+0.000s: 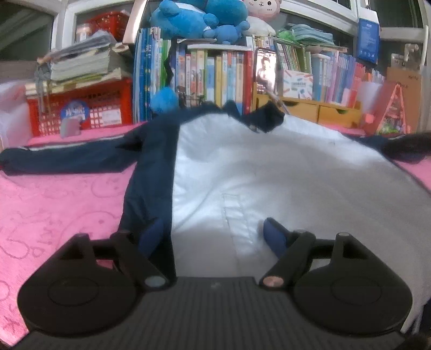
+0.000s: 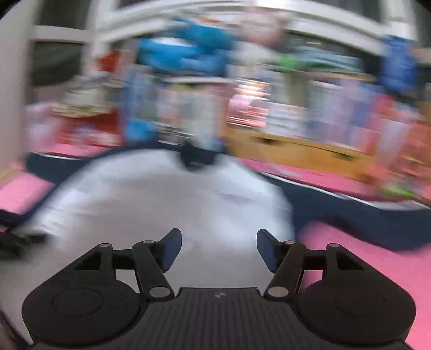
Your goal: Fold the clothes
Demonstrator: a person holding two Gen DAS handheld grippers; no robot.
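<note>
No writing can be read: the spines of the books [image 1: 215, 78] at the back are too small, and the right wrist view is smeared by motion blur.

The jacket [image 1: 269, 175], white with navy sides and sleeves, lies spread flat on the pink worktop [image 1: 54, 210], collar toward the books. One navy sleeve [image 1: 67, 158] stretches out to the left.

The left gripper [image 1: 212, 237] sits low over the jacket's hem, released, fingers wide apart: one blue pad over the navy side panel, the other over the white front beside a pocket seam. It holds nothing.

The right gripper [image 2: 218, 249] is also released, fingers spread above the white cloth [image 2: 167, 204] near its right edge.

Behind the jacket stand a red crate [image 1: 89, 107] under stacked papers, a wooden drawer unit [image 1: 309, 110], and blue plush toys [image 1: 199, 21] atop the books.
</note>
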